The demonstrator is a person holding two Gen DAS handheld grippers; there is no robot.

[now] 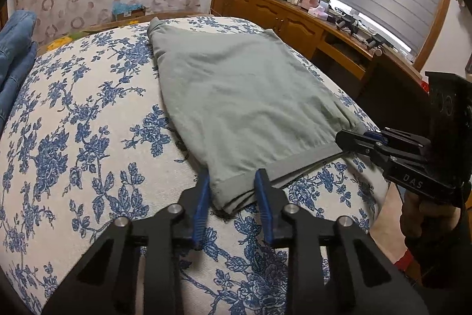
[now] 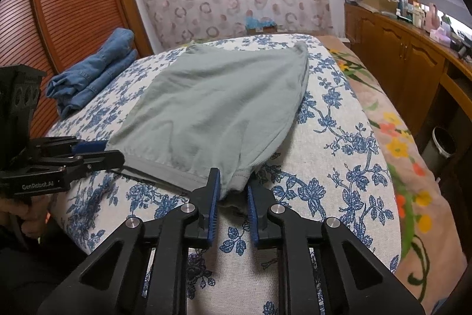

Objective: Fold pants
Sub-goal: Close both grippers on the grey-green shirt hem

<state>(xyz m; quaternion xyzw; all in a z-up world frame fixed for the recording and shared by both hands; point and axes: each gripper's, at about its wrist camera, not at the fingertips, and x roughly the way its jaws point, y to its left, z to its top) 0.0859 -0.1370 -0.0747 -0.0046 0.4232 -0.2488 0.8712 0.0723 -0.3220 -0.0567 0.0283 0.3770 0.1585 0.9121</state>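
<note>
The grey-green pants (image 1: 236,96) lie flat on the floral-covered bed (image 1: 88,138). Each tool straddles a near hem corner — left tool (image 1: 233,194), right tool (image 2: 233,191) — both narrowed around the cloth, seemingly pinching it, likely to lift the edge for a fold.

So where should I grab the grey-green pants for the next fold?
Take the grey-green pants by the banded near hem, one tool at each corner, coming from the near bed edge. That hem lies flat and straight toward you, and both corners already sit between the pads.
</note>
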